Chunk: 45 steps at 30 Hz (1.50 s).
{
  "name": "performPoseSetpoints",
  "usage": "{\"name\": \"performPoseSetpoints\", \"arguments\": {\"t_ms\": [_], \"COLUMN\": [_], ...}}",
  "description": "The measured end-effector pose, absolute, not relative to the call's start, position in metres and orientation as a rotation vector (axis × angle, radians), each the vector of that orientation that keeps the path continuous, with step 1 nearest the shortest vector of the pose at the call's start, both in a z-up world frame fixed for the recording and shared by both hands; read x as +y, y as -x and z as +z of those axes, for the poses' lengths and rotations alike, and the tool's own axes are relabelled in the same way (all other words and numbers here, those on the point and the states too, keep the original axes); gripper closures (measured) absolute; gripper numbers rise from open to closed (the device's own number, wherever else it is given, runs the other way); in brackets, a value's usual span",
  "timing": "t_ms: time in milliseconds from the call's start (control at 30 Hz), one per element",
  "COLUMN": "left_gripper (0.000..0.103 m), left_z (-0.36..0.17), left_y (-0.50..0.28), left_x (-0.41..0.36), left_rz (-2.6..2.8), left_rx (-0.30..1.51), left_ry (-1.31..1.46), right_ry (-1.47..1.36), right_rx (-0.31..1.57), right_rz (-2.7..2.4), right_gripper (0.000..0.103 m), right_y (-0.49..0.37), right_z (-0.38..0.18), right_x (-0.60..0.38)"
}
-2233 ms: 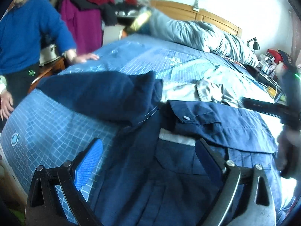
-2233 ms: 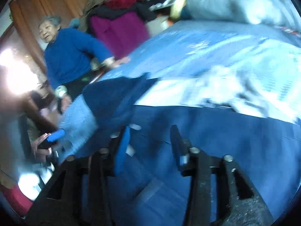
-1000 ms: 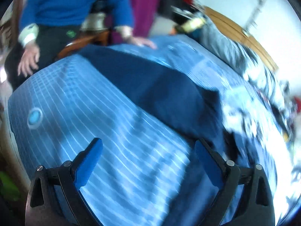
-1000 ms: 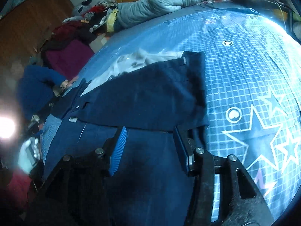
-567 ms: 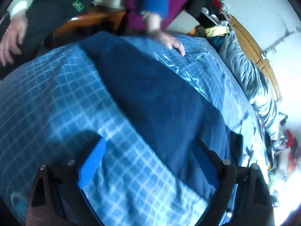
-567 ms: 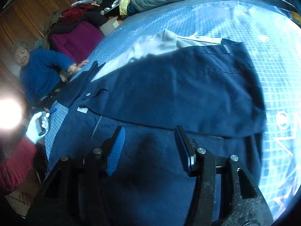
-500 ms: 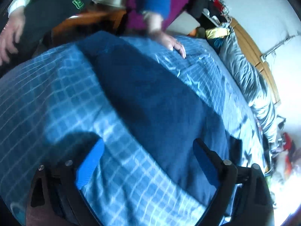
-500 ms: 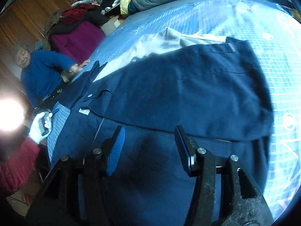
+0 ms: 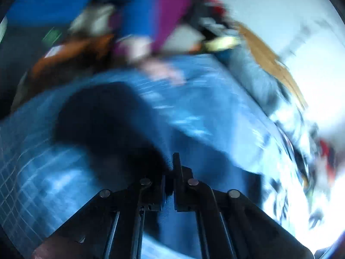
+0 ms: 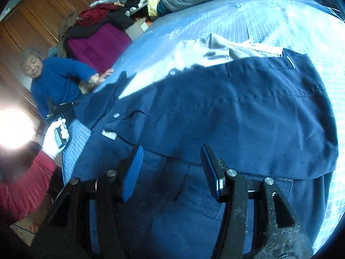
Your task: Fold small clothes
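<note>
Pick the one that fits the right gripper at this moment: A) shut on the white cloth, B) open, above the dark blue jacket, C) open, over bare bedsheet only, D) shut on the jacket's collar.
B: the right gripper has its jaws spread apart with nothing between them, and the dark blue jacket lies spread on the bed below it.

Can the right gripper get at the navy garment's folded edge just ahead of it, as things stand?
Probably yes. The right gripper is open, hanging over the navy garment, and the folded edge lies between its fingers with nothing lying on it. The bystander's hand rests at the far side of the bed, well clear.
</note>
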<state>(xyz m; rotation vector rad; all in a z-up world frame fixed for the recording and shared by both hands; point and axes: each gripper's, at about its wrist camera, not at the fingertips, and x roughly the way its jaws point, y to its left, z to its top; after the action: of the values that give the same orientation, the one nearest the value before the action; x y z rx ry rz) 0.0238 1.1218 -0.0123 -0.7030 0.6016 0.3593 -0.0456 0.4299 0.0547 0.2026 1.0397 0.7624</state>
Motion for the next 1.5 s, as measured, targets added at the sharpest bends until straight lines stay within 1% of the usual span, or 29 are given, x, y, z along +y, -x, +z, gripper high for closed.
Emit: {"name": "performPoseSetpoints", "arguments": {"t_ms": [100,200,233,267,300,333,367,400,467,567,667,733,833,900,1033,1133,1200,1233,1267,1333,1400,1467,1500], "left_gripper": [0.101,0.101,0.094,0.072,0.06,0.048,0.05,0.053,0.054,0.054,0.052,0.049,0.049,0.049,0.049,0.049,0.049,0.049,0.049,0.047,0.041,0.035,0.034], "left_z": [0.042,0.071,0.072,0.067,0.056,0.042,0.027,0.015,0.0,-0.006,-0.009,-0.014,-0.027,-0.031,-0.049,-0.07,-0.081,-0.085,-0.088,-0.09,-0.091,-0.091,-0.091], "left_y": [-0.048,-0.069,-0.075,-0.083,-0.091,-0.097,-0.1,-0.099,-0.085,-0.049,-0.009,0.014,0.031,0.034,0.03,0.027,0.018,0.015,0.009,0.0,-0.007,-0.015,-0.017], "left_x": [1.033,0.929,0.894,0.862,0.834,0.811,0.791,0.781,0.78,0.805,0.839,0.858,0.897,0.913,0.931,0.942,0.946,0.949,0.948,0.948,0.949,0.946,0.945], "left_rz": [0.118,-0.169,-0.242,-0.318,-0.4,-0.446,-0.468,-0.472,-0.46,-0.409,-0.316,-0.231,-0.099,-0.033,0.054,0.062,0.07,0.072,0.073,0.076,0.072,0.067,0.066], "left_rx": [0.532,0.502,0.505,0.528,0.573,0.627,0.689,0.73,0.767,0.757,0.731,0.709,0.703,0.697,0.788,0.854,0.876,0.877,0.873,0.869,0.869,0.867,0.867], "left_ry": [0.581,0.551,0.541,0.538,0.551,0.566,0.572,0.582,0.613,0.638,0.649,0.661,0.689,0.654,0.591,0.588,0.613,0.624,0.628,0.622,0.619,0.62,0.616], "right_ry": [-0.26,-0.308,-0.329,-0.354,-0.381,-0.413,-0.448,-0.478,-0.509,-0.466,-0.377,-0.293,-0.091,0.07,0.36,0.466,0.526,0.562,0.601,0.66,0.734,0.808,0.848], "right_rx": [1.032,1.007,0.999,0.995,1.002,1.014,1.03,1.048,1.083,1.094,1.066,1.026,0.975,0.933,0.828,0.798,0.787,0.78,0.77,0.752,0.701,0.632,0.589], "right_rz": [0.773,0.768,0.771,0.772,0.775,0.775,0.775,0.777,0.772,0.794,0.842,0.869,0.91,0.94,0.94,0.918,0.896,0.879,0.863,0.855,0.849,0.832,0.813], "right_gripper": [0.048,0.048,0.048,0.046,0.041,0.028,0.02,0.02,0.02,0.02,0.021,0.021,0.021,0.022,0.024,0.026,0.043,0.062,0.067,0.066,0.061,0.045,0.042], "right_y": [0.042,0.041,0.042,0.042,0.042,0.041,0.039,0.037,0.031,0.022,0.015,0.015,0.026,0.039,0.064,0.071,0.071,0.071,0.072,0.073,0.078,0.084,0.086], "right_z": [0.059,0.066,0.068,0.069,0.068,0.065,0.06,0.055,0.045,0.041,0.049,0.061,0.073,0.081,0.081,0.072,0.065,0.061,0.056,0.051,0.046,0.042,0.04], "right_x": [0.42,0.406,0.4,0.394,0.387,0.381,0.374,0.369,0.365,0.379,0.413,0.442,0.496,0.535,0.581,0.588,0.59,0.594,0.596,0.606,0.613,0.621,0.626]}}
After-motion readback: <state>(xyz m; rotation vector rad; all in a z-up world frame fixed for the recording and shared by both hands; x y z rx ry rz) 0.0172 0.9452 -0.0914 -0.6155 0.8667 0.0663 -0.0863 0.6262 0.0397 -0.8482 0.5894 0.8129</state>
